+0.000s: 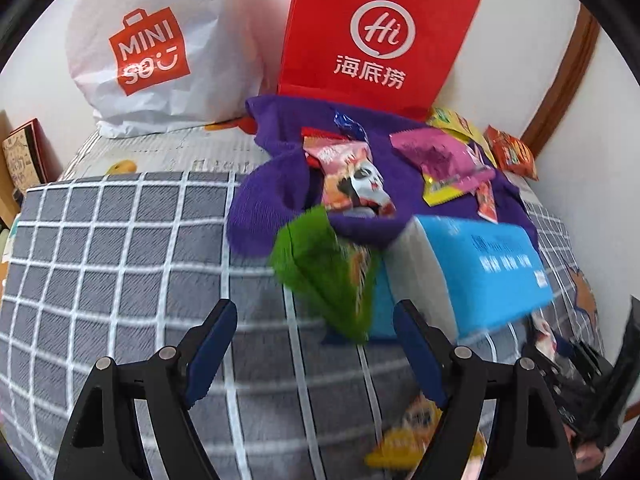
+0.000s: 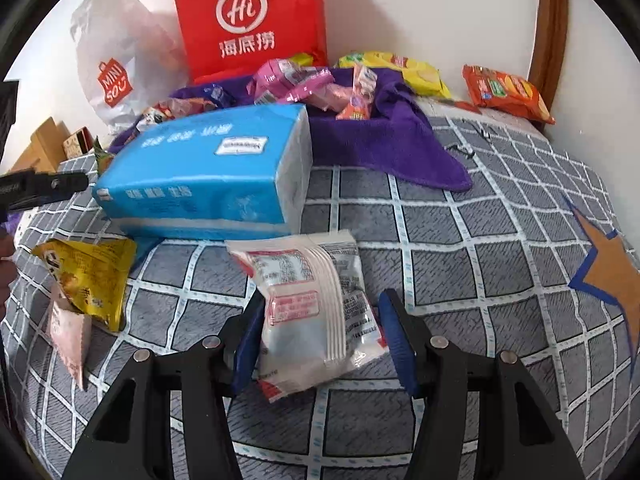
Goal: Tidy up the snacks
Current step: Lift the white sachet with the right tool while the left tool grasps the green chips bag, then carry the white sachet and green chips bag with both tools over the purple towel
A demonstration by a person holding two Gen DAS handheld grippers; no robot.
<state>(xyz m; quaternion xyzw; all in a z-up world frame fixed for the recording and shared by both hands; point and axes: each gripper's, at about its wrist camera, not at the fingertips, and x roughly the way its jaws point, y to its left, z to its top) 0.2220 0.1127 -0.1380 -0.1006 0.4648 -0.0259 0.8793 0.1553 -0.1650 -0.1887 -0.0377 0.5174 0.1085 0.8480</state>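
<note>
My right gripper [image 2: 322,296] is shut on a white snack packet [image 2: 312,304] with red print, both blue pads against its sides, just above the grey checked bedcover [image 2: 480,240]. My left gripper [image 1: 314,304] stands open over the bedcover. A blurred green packet [image 1: 320,272] leans on the blue tissue pack [image 1: 480,264] just ahead of its tips, touching neither pad. Several snack packets lie on a purple towel [image 1: 272,200], among them a panda-print one [image 1: 356,184] and a pink one [image 1: 440,160].
A red paper bag [image 1: 376,32] and a white shopping bag [image 1: 160,48] stand against the wall behind the towel. A yellow packet [image 2: 88,276] and a pink one [image 2: 68,332] lie at the left, an orange packet [image 2: 508,88] at the back right.
</note>
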